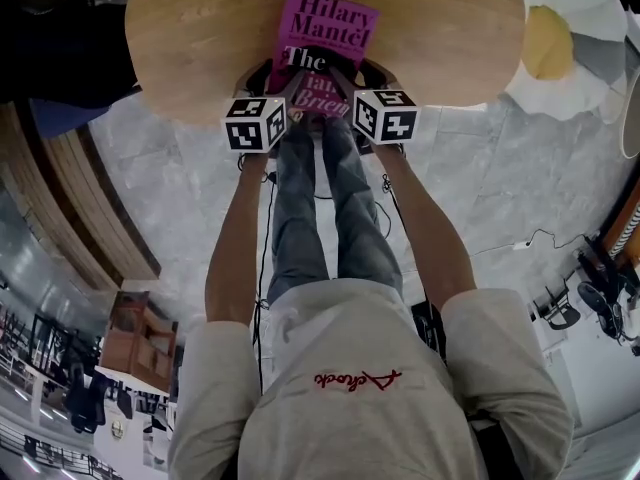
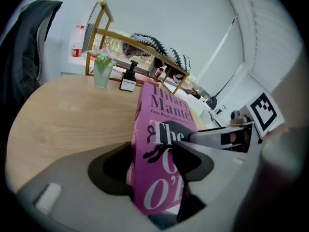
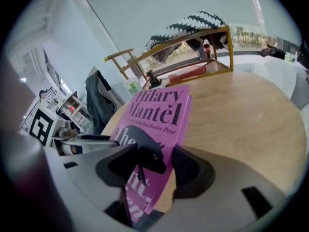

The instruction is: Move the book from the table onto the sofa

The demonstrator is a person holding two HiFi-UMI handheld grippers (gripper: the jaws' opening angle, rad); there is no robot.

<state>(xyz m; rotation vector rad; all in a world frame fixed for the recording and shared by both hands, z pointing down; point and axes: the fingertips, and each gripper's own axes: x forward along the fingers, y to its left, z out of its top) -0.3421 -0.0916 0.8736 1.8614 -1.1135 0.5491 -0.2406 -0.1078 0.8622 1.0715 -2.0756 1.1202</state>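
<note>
Pink book (image 1: 325,40) lying at near edge of round wooden tabletop (image 1: 200,28), author's name toward far edge. Left gripper (image 1: 290,93) clamped tight on near-left corner, jaws squeezing front cover and back. Right gripper (image 1: 342,88) clamped on near-right corner, same pinch. Both grippers side by side just off tabletop's near edge. Cannot tell whether book rests on wood or hangs clear.

Book (image 1: 322,38): magenta paperback, cover up, lettering in black and white. Its near edge is clamped between the jaws of the left gripper (image 2: 154,166) and the right gripper (image 3: 155,168), set side by side. The rest extends forward beyond them over the table (image 1: 200,28).
</note>
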